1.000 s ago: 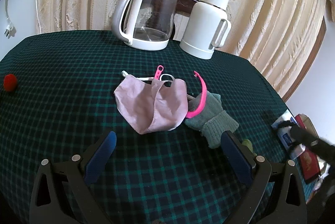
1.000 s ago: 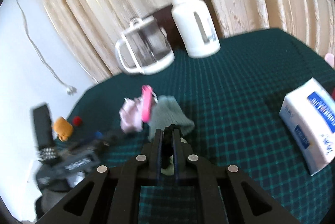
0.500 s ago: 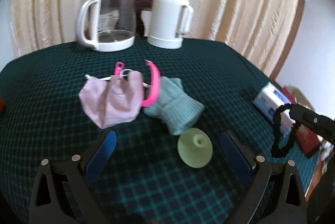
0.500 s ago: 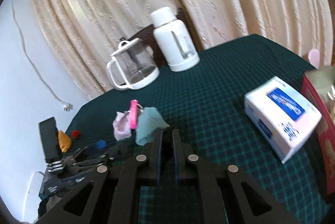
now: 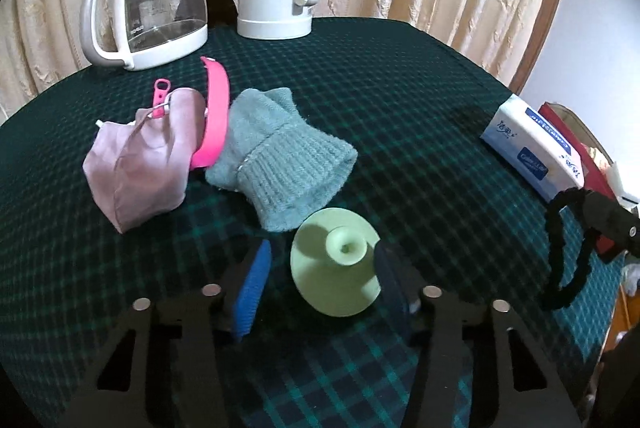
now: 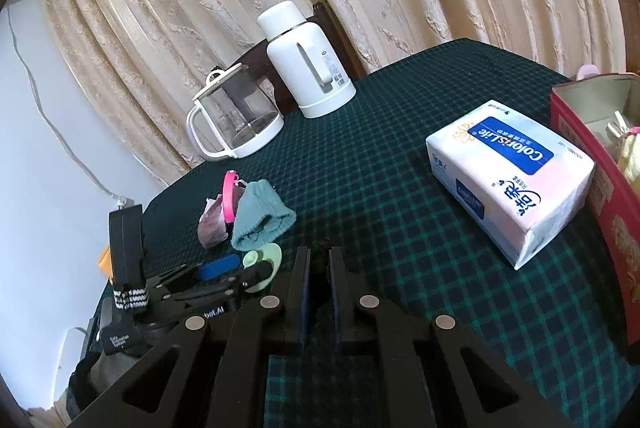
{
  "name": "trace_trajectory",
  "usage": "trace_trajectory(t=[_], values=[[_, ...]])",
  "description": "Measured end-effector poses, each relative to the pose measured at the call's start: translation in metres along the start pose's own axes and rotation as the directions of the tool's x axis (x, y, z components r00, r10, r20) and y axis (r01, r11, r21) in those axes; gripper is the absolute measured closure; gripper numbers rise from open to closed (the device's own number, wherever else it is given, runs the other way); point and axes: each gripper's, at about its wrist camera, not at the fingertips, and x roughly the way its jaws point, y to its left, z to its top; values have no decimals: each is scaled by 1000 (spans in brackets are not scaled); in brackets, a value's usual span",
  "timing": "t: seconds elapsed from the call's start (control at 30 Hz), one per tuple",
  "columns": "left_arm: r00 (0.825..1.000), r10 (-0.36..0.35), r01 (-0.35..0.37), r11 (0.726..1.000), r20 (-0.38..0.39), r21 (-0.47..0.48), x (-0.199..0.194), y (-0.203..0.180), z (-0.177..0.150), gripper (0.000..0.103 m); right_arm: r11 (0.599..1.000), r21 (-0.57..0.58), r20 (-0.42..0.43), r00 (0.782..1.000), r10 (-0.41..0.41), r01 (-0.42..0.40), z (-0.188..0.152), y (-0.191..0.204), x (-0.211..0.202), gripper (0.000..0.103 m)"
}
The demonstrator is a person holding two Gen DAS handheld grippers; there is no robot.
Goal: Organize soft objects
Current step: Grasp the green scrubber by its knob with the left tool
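Pale green silicone cup point(image 5: 335, 262) on its side beside teal knit sock point(image 5: 280, 156), mauve pouch point(image 5: 144, 156).

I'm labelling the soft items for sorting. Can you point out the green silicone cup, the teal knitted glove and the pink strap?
green silicone cup point(image 5: 320, 280): left wrist view, on its flared skirt.
teal knitted glove point(image 5: 296, 164): left wrist view, on the ribbed cuff.
pink strap point(image 5: 216, 116): left wrist view, mid-band.

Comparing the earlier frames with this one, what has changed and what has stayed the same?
The left gripper has moved in over the green silicone cup, and its jaws are closing around it without pressing yet. The right gripper stays clamped on the black hair tie. The pink mask, pink band and teal sock have not moved.
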Motion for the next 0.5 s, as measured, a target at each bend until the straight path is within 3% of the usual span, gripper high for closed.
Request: trace_trajectory(t=[0.13, 0.37, 0.4, 0.5], values=[[1000, 4, -4, 1000, 10, 25, 0, -5, 0, 65, 1000, 6, -1, 1000, 6, -6, -2, -3, 0, 94], [999, 9, -11, 997, 33, 76, -2, -15, 3, 77, 1000, 15, 3, 1000, 7, -7, -3, -6, -2, 94], [999, 13, -16, 997, 41, 82, -4, -16, 3, 85, 1000, 16, 6, 1000, 6, -6, -3, -6, -3, 94], [998, 9, -15, 995, 62, 95, -9, -18, 1, 85, 1000, 20, 19, 1000, 2, -2, -2, -8, -9, 94]])
